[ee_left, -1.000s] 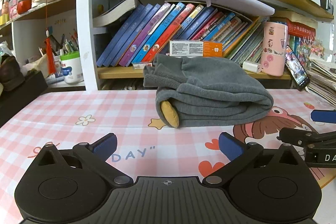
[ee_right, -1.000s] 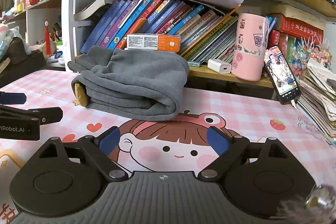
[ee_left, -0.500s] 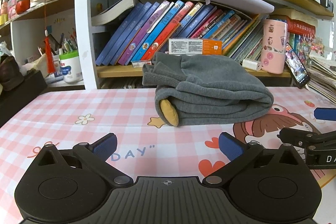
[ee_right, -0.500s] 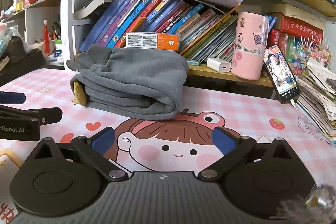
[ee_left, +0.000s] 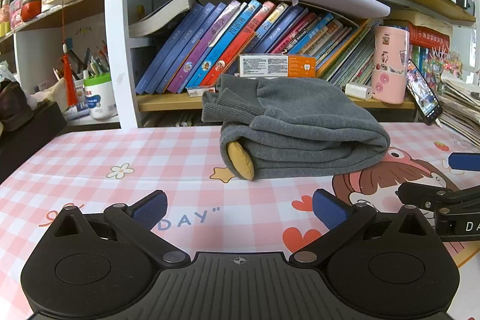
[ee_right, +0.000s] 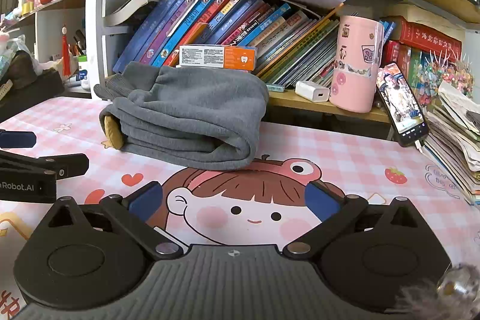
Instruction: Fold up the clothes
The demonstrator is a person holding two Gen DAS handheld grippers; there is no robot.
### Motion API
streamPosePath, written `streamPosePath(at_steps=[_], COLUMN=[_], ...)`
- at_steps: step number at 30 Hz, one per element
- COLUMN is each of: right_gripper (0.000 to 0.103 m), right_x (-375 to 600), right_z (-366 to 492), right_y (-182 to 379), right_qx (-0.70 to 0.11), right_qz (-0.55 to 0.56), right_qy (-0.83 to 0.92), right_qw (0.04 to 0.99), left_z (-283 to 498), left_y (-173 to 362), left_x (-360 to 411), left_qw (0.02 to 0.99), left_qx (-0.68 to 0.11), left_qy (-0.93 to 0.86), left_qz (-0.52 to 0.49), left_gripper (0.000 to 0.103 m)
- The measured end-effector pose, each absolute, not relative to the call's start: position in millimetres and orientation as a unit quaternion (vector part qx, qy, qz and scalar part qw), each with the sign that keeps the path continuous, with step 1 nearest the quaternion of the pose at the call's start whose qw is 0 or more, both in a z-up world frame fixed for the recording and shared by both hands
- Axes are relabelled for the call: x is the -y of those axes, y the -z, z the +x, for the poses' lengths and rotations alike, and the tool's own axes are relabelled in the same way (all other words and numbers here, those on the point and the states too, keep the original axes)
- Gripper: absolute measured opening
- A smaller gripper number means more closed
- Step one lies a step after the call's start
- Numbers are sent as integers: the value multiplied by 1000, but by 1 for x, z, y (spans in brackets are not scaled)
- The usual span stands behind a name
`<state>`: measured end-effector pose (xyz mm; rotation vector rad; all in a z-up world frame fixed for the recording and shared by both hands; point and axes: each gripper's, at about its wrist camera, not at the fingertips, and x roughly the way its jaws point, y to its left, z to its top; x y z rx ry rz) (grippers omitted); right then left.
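Ahead of each wide-open, empty hand-held gripper [ee_left: 240, 210] [ee_right: 234, 197], apart, lies the folded grey garment [ee_left: 300, 134].

- The desk [ee_left: 126, 158] is lying bare between the left hand-held gripper [ee_left: 240, 207] and the folded grey clothes [ee_left: 297, 128], so there is room to pass.
- The right hand-held gripper [ee_right: 234, 197] is sitting open over bare desk too.
- The bookshelf [ee_right: 300, 102] is blocking the way just behind the clothes.
- A paper stack [ee_right: 456, 140] and a leaning phone [ee_right: 400, 107] are crowding the right side.
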<state>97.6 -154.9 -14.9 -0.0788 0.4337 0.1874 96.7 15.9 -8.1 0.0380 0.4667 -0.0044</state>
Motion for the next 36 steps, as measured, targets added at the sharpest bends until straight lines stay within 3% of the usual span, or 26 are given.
streamPosePath(at_steps=[36], right_gripper=[103], right_x=[154], right_z=[99], right_y=[16], right_qx=[-219], right_qz=[-40], right_qy=[-93], right_qw=[970], left_z=[97], left_y=[8], left_x=[-17], left_qw=[973], left_qx=[-231], left_qy=[0], left_qz=[21], left_gripper=[103])
